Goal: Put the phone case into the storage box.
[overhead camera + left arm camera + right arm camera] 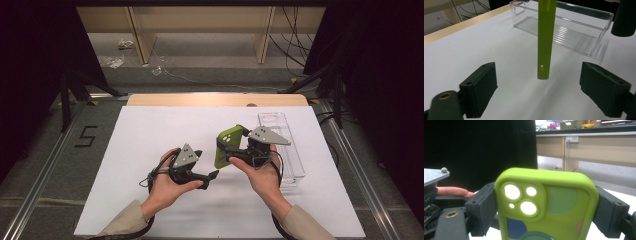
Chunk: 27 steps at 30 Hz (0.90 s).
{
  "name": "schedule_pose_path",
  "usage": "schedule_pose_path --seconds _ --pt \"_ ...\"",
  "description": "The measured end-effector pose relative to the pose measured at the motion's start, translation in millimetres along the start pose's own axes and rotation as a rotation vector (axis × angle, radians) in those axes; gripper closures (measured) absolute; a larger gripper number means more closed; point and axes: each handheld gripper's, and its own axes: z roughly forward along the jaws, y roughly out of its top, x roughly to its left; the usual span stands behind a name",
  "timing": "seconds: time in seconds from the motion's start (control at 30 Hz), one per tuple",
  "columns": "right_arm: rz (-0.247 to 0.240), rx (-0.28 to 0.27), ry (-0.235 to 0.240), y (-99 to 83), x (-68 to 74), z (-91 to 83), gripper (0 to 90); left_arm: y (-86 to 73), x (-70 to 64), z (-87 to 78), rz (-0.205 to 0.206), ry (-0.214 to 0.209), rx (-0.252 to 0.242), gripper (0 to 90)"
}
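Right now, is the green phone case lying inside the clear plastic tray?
No, the green phone case is held upright above the table between the jaws of the right hand-held gripper, beside the clear plastic tray.

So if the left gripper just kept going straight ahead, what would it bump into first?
Probably the green phone case, hanging edge-on between its open fingers; the clear tray lies beyond. Depth is hard to judge.

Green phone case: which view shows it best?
The right gripper view: the green phone case faces the camera, its camera cutouts and coloured patches plain, clamped between the right tool's jaws. The left gripper view gives it edge-on as a thin strip. The high view shows it small and tilted.
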Motion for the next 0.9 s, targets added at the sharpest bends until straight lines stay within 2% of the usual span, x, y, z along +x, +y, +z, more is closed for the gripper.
schedule_pose_path --seconds 0.2,0.33,0.5,0.9 --pt "-0.001 -0.004 -0.009 2.3 -4.3 -3.2 18.0 -3.5 4.9 -9.4 0.020 -0.006 0.026 2.1" --pt "-0.001 -0.005 -0.013 3.7 -5.9 -4.8 18.0 -8.1 7.3 -13.4 0.038 -0.002 0.053 0.0" --pt "-0.004 -0.010 -0.017 5.5 -8.0 -6.7 18.0 -11.1 10.6 -19.6 0.058 0.010 0.072 0.0" --pt "-0.004 -0.010 -0.025 8.9 -11.9 -10.3 18.0 -22.6 19.7 -32.9 0.060 0.033 0.095 0.0"
